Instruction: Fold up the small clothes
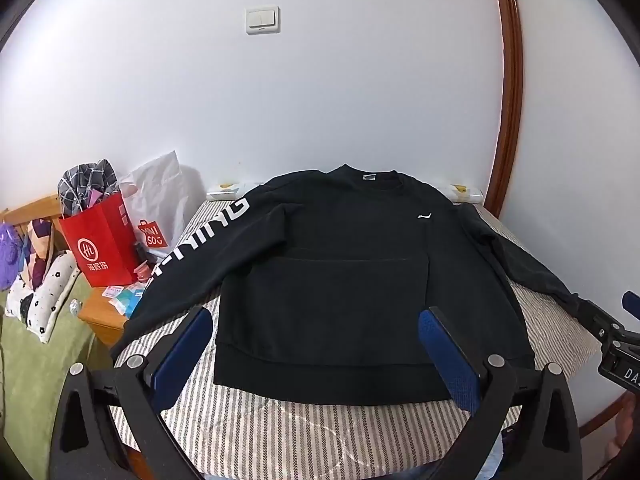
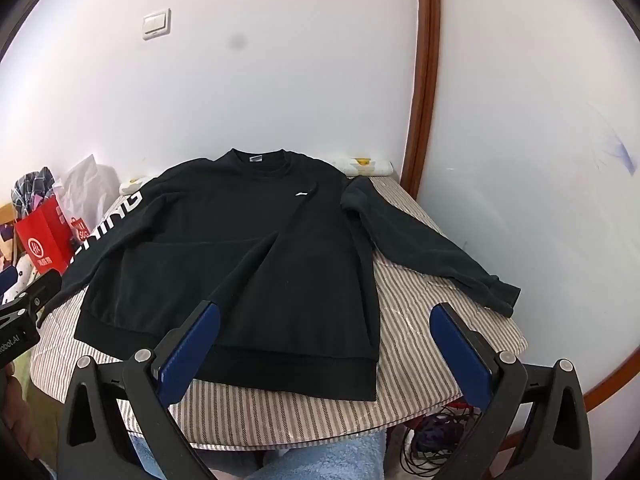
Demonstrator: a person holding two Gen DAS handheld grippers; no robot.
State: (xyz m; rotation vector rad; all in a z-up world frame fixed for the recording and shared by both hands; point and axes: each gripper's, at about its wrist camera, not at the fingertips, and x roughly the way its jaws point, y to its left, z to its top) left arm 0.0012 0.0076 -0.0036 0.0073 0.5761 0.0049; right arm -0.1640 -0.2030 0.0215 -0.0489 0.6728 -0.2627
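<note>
Your left gripper point(image 1: 316, 328) is spread wide with nothing between its blue pads point(image 1: 184, 344), hovering above the near hem of the sweatshirt point(image 1: 332, 264). Your right gripper point(image 2: 326, 328) is likewise released and empty, its left finger over the hem and its right finger over the bare striped cover point(image 2: 420, 344). Below it, at the near edge, you can see light blue fleece point(image 2: 352, 460) and a tangle of cables point(image 2: 432, 436). The black sweatshirt lies flat and face up on the striped cover, hem toward you, collar toward the wall point(image 1: 360, 100). Its sleeve with white lettering point(image 1: 192, 248) runs out to the left and hangs off the edge; the plain sleeve point(image 2: 432, 244) angles out to the right, cuff near the cover's edge. Left of the sweatshirt stand a red bag point(image 1: 104, 240) and a white bag point(image 1: 160, 200). Farther back, a light switch point(image 1: 262, 19) sits on the wall, and a brown frame point(image 2: 426, 80) runs up on the right.
</note>
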